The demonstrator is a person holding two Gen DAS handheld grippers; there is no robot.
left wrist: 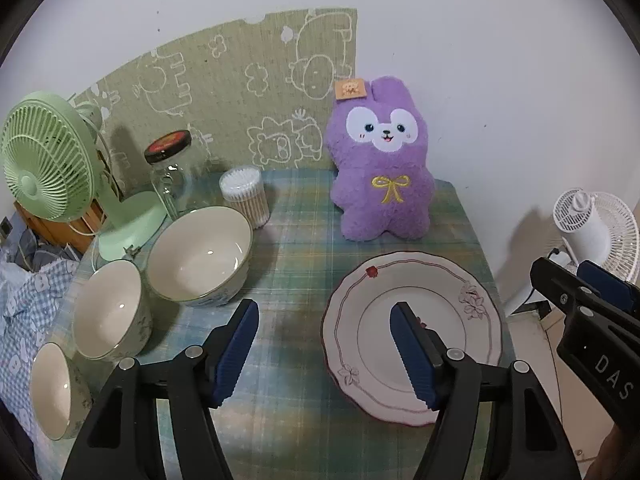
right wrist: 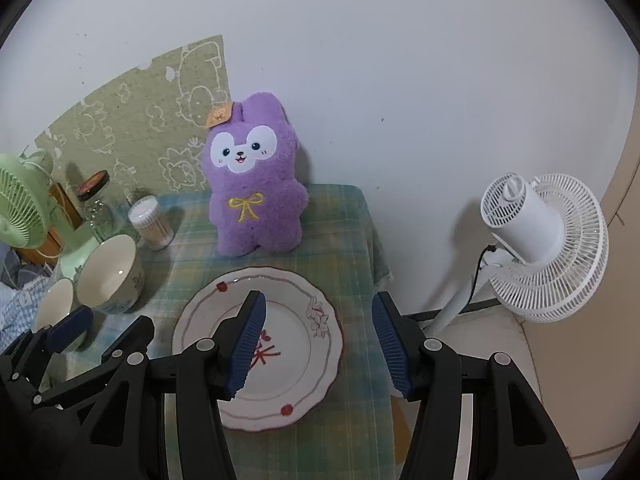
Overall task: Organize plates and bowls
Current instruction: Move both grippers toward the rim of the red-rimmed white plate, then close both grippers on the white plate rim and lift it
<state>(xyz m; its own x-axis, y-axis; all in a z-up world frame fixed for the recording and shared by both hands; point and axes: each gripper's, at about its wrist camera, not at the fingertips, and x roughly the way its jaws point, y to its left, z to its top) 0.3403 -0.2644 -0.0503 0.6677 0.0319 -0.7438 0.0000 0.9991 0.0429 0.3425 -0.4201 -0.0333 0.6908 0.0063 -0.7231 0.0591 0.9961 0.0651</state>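
Note:
A white plate with a red line rim and flower prints (left wrist: 460,320) lies on the plaid tablecloth, right of centre; it also shows in the right wrist view (right wrist: 296,332). Three cream bowls stand in a row at the left: a large one (left wrist: 200,256), a middle one (left wrist: 108,310) and a near one (left wrist: 50,390). My left gripper (left wrist: 324,352) is open and empty above the cloth, its right finger over the plate. My right gripper (right wrist: 318,348) is open and empty, straddling the plate's right rim. It also shows in the left wrist view (left wrist: 580,292).
A purple plush rabbit (left wrist: 380,160) stands at the back. A cotton swab jar (left wrist: 244,196), a glass jar (left wrist: 170,168) and a green fan (left wrist: 48,164) stand at back left. A white fan (right wrist: 548,244) stands on the floor beyond the table's right edge.

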